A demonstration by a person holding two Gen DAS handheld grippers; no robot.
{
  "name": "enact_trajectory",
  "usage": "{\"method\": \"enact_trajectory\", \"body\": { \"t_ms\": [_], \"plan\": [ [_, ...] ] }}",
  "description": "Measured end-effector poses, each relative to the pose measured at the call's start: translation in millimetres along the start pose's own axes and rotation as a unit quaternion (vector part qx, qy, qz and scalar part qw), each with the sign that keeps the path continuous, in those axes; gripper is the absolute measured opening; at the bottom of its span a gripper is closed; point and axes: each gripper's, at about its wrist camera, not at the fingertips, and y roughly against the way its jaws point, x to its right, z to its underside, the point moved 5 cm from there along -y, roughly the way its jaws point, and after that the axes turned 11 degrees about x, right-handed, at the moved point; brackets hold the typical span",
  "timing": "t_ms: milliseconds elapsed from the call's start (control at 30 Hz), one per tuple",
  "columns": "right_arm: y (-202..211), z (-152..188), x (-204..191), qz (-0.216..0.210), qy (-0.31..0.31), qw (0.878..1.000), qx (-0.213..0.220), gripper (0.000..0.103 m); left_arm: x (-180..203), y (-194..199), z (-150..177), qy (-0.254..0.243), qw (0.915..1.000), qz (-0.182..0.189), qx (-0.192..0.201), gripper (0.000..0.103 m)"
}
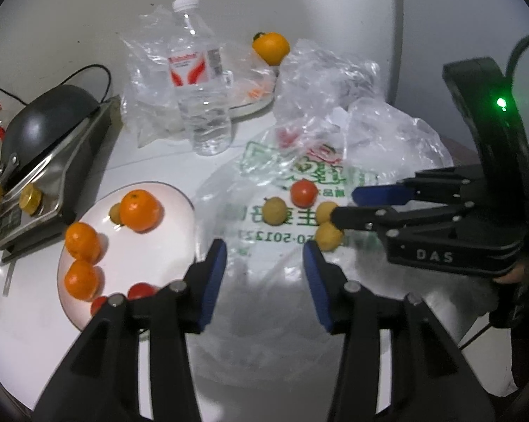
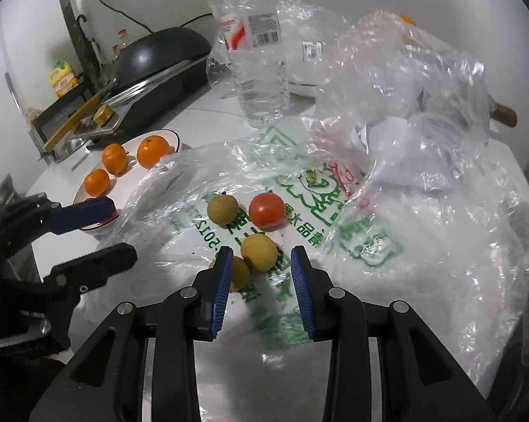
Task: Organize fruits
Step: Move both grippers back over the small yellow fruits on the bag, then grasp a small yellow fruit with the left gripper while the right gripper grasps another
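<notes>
Blue-padded right gripper (image 2: 259, 263) level over the plastic bag (image 2: 334, 246), fingers apart, empty, flanking 1 yellow fruit (image 2: 259, 251).

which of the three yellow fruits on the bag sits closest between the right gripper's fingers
The yellow fruit just beyond the open right gripper; one is half hidden behind its left finger, the third lies farther off beside the red tomato.

The left claw (image 1: 264, 256) and the right claw (image 2: 260, 263) both hover with jaws spread, holding nothing.

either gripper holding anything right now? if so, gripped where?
Nothing held. Left gripper is open over the plastic bag, jaws empty. Right gripper is open, with a yellow fruit just beyond its fingertips, not clamped.
</notes>
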Motion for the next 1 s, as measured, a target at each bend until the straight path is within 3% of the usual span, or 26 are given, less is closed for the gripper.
{"method": "enact_trajectory", "body": {
  "t_ms": [267,467,667,1000],
  "plan": [
    [-14,-8,6,-0.043,-0.03,0.999,-0.01,0.035,13,-13,-1,-0.016,0.9997,0.001,-0.019,0.047],
    [-23,-4,6,-0.052,-0.029,0.998,-0.023,0.031,19,-18,5,-0.025,0.9991,0.0,-0.033,0.047],
    [-18,0,18,-0.051,-0.036,0.998,-0.023,0.026,31,-29,6,-0.032,0.9984,0.011,-0.045,0.047],
    [0,-6,33,-0.04,-0.048,0.998,-0.002,0.026,44,-47,-1,-0.036,0.9975,0.032,-0.052,0.047]
  ]
}}
